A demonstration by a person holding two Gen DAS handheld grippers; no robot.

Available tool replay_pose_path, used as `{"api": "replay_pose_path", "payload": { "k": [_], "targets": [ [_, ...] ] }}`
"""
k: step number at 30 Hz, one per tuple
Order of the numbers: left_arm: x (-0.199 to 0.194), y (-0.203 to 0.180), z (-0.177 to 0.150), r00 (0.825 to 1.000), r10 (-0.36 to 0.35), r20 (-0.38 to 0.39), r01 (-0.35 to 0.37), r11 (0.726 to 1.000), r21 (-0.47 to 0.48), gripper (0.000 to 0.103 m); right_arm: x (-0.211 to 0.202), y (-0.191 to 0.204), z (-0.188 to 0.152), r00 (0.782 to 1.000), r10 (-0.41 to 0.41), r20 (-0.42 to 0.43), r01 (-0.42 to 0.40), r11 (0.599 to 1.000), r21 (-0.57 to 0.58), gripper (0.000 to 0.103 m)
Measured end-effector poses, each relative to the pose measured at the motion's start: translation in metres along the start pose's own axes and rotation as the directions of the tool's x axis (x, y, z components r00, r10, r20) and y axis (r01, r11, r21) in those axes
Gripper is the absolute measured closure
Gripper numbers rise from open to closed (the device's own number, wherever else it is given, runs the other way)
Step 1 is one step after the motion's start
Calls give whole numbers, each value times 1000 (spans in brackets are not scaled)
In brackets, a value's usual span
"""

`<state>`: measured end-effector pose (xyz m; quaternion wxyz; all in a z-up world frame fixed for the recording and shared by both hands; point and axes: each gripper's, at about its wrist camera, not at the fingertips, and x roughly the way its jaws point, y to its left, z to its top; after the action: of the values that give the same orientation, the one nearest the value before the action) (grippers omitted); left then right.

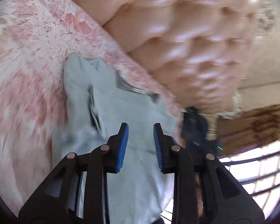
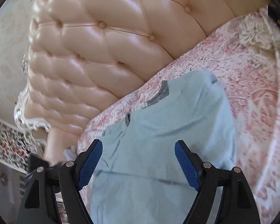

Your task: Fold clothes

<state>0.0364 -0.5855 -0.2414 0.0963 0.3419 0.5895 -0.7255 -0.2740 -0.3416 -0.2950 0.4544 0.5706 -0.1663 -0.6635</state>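
A light blue garment [image 1: 110,100] with a grey collar [image 1: 128,86] lies partly folded on a pink floral bedspread [image 1: 28,56], close to the headboard. My left gripper [image 1: 141,126] hovers over its near part. Its blue pads stand a narrow gap apart with nothing pinched between them. In the right wrist view the same garment [image 2: 177,115] runs from the collar [image 2: 163,91] down under my right gripper [image 2: 139,142]. That gripper is wide open above the cloth and its pads press on nothing.
A tufted peach headboard [image 2: 102,46] rises right behind the bedspread [image 2: 252,74]. A dark blurred device [image 1: 194,127] with a green light sits just right of the garment. A barred window [image 1: 252,168] and a brown curtain [image 1: 252,127] lie beyond the bed's edge.
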Motion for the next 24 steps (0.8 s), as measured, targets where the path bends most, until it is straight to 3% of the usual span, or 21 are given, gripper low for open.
{"api": "replay_pose_path", "payload": {
  "k": [4, 6, 9, 11, 15, 20, 21, 23, 24],
  "targets": [
    [27, 18, 13, 993, 113, -32, -114, 993, -39, 73, 9, -27, 5, 1000, -25, -8, 25, 999, 48, 22],
    [25, 31, 11, 991, 129, -26, -130, 990, -50, 73, 11, -39, 4, 999, -38, -19, 39, 998, 43, 26],
    [21, 49, 9, 992, 125, -23, -126, 990, -63, 96, 10, -47, 1, 999, -33, -10, 33, 999, 25, 43],
    [20, 57, 8, 995, 102, -23, -103, 992, -68, 97, 8, -50, -1, 999, -33, -6, 33, 999, 18, 49],
    [20, 50, 11, 990, 139, -31, -140, 989, -48, 96, 8, -48, 0, 998, -50, -29, 50, 999, -3, 50],
    [-8, 34, -2, 959, 284, 9, -284, 957, 64, 96, -8, -40, -6, 988, -141, -65, 141, 990, -3, 47],
    [-20, 29, -8, 957, 286, 43, -288, 955, 76, 93, -13, -36, -8, 984, -168, -68, 167, 986, -10, 46],
    [-49, 17, -27, 948, 285, 142, -300, 948, 106, 66, -33, -24, -16, 976, -212, -46, 210, 977, -45, 38],
    [-68, 9, -40, 935, 284, 212, -314, 941, 127, 42, -47, -14, -22, 971, -238, -17, 236, 969, -72, 25]
  ]
}}
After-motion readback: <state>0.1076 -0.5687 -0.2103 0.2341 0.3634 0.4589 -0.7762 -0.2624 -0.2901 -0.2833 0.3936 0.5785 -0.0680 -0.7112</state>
